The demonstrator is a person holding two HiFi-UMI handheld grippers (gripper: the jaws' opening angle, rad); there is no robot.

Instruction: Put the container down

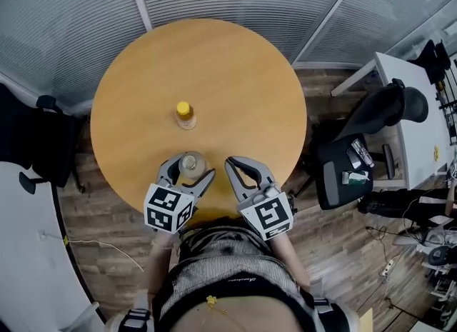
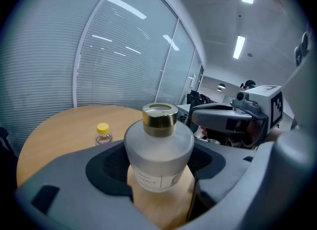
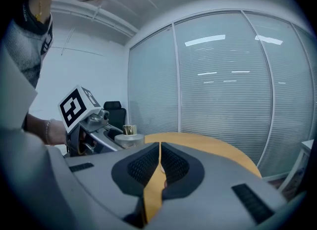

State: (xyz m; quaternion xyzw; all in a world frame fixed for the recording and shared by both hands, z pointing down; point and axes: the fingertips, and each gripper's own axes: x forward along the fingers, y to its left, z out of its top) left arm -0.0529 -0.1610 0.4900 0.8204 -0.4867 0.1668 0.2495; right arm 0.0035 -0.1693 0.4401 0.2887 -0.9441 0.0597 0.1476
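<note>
— At the near edge of the round tan wooden table (image 1: 235, 59), what is the left gripper (image 1: 190, 171) doing?
— Its jaws are pressing both sides of a frosted glass container with a gold collar (image 2: 158, 150), holding it upright over the wood; whether its base is touching, I cannot tell
— And the right gripper (image 3: 159, 147)?
— It is hovering just beside, jaws closed together on nothing. A small clear bottle with a yellow cap (image 1: 185, 114) is standing farther out, near the table's middle
</note>
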